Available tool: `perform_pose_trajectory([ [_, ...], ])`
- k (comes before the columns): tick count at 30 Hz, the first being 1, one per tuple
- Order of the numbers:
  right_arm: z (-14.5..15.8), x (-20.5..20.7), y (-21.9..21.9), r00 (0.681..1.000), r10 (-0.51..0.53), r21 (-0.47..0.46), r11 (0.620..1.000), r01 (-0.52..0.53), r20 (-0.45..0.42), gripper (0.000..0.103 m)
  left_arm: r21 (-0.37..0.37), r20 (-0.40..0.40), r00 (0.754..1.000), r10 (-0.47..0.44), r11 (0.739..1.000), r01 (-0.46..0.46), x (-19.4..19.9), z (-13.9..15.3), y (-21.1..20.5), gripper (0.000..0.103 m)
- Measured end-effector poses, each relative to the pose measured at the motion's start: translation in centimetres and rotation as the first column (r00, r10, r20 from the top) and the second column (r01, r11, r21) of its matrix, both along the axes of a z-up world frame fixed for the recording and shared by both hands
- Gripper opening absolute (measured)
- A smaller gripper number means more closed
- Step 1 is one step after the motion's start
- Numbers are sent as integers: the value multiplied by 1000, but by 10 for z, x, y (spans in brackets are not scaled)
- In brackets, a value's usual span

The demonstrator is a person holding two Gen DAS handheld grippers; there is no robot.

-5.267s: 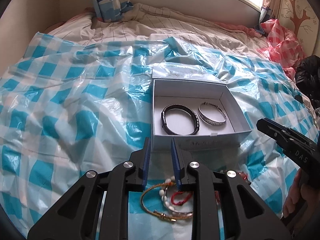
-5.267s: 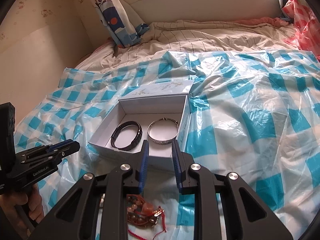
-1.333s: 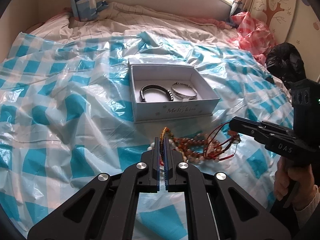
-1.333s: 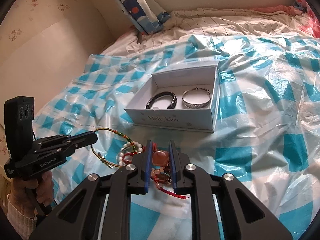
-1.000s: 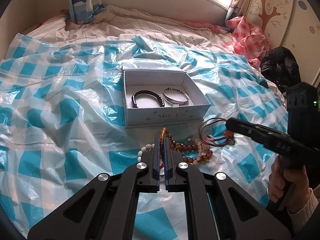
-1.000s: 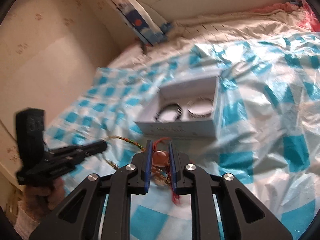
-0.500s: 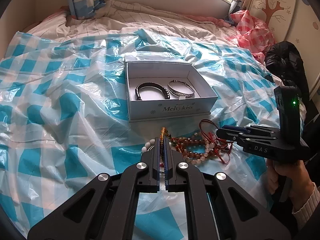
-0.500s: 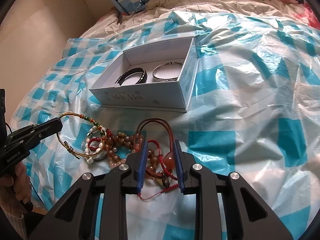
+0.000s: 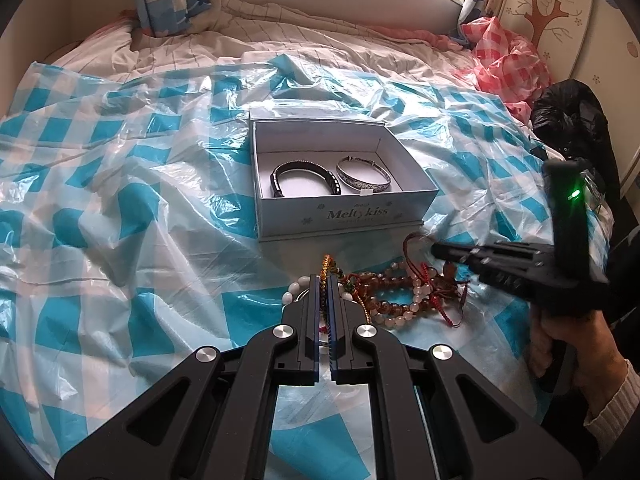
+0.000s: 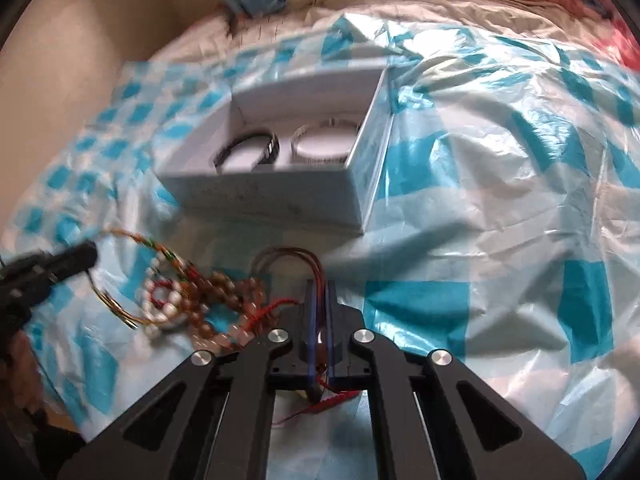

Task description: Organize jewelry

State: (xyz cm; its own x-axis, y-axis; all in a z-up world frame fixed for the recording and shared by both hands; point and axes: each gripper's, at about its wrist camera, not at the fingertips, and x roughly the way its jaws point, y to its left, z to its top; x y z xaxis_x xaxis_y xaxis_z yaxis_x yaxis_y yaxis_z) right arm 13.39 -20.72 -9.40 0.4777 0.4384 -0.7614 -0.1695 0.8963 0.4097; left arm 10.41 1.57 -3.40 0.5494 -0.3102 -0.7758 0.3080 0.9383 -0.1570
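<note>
Left hand-held gripper [image 9: 323, 280]: jaws clenched on the gold-thread bangle [image 9: 329, 263], which sticks up past the fingertips. Low over the bed, just in front of the white box [image 9: 344, 216].

Right hand-held gripper [image 10: 319, 285]: jaws have just been closing and are now clamped on the red cord bracelet [image 10: 286, 258]; cord loops arch out ahead of the tips, loose red ends trail under the body. The right-wrist view is motion-blurred.

Between the two grippers, a tangled pile of bead bracelets [image 9: 400, 292] lies on the blue-checked plastic sheet [image 9: 120, 200], just in front of the box's printed front wall. White bead bracelet [image 10: 160, 300] sits at the left end of the tangle, inside the bangle's loop.

Box is open, upright on the sheet. Inside: black bracelet [image 9: 304, 176] on the left, silver bangle [image 9: 362, 178] on the right, side by side, flat on the bottom.

Person's hand [image 9: 568, 348] grips the right gripper's handle at the frame's right edge.
</note>
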Motion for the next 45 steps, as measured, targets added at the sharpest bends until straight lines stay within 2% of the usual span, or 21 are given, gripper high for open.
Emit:
perform_pose_trajectory([
  [4, 13, -9, -15, 999, -28, 138, 990, 23, 35, 4, -2, 2, 1000, -1, 1000, 1, 0, 1, 0, 3],
  [9, 27, -22, -27, 997, -20, 326, 945, -5, 73, 4, -5, 3, 1000, -7, 1000, 7, -1, 2, -1, 3],
  [10, 31, -24, -29, 995, -10, 391, 920, -28, 95, 4, -4, 3, 1000, -8, 1000, 8, -1, 2, -1, 3],
  [12, 39, -27, -31, 993, -5, 448, 893, -51, 122, 4, -3, 2, 1000, -9, 1000, 9, -1, 2, 0, 3],
  [13, 40, -27, -31, 991, 18, 499, 863, -84, 134, 4, -4, 2, 1000, -9, 1000, 9, -1, 2, 0, 3],
  [14, 42, -27, -31, 990, 22, 510, 855, -89, 136, 4, -5, 2, 1000, -8, 1000, 8, -1, 2, 0, 3],
  [16, 44, -26, -28, 991, 20, 475, 876, -80, 129, 4, -4, 2, 1000, -9, 1000, 9, -1, 2, -1, 3],
  [17, 40, -25, -29, 991, 52, 548, 829, -111, 121, 4, -4, 2, 1000, -10, 1000, 10, -1, 2, -1, 3],
  [18, 41, -25, -29, 990, 62, 573, 810, -124, 127, 4, -3, 2, 1000, -11, 1000, 11, -1, 2, -1, 3],
  [19, 45, -26, -27, 990, 36, 495, 863, -99, 137, 4, -2, 1, 1000, -12, 1000, 12, -1, 2, -1, 3],
  [20, 43, -24, -24, 992, 23, 438, 896, -76, 124, 4, -2, 0, 1000, -12, 1000, 12, 0, 2, -1, 3],
  [22, 33, -21, -26, 997, 25, 490, 869, -61, 78, 4, -3, 1, 1000, -14, 1000, 14, -1, 2, -1, 3],
  [25, 36, -21, -34, 995, 2, 542, 839, -54, 96, 4, -4, 0, 1000, -13, 1000, 13, 0, 1, -1, 3],
  [30, 36, -23, -34, 995, 7, 538, 841, -57, 95, 4, -17, 10, 1000, -20, 1000, 20, -1, 4, -3, 3],
  [34, 43, -27, -34, 992, -2, 494, 868, -60, 123, 4, -21, 28, 999, -30, 999, 30, -3, 8, -5, 3],
  [40, 61, -37, -15, 981, -8, 373, 925, -66, 192, 4, -38, 56, 998, -36, 999, 38, -5, 16, -5, 3],
  [45, 75, -47, 1, 969, -25, 286, 957, -48, 246, 4, -61, 88, 995, -40, 997, 45, -8, 23, -5, 3],
])
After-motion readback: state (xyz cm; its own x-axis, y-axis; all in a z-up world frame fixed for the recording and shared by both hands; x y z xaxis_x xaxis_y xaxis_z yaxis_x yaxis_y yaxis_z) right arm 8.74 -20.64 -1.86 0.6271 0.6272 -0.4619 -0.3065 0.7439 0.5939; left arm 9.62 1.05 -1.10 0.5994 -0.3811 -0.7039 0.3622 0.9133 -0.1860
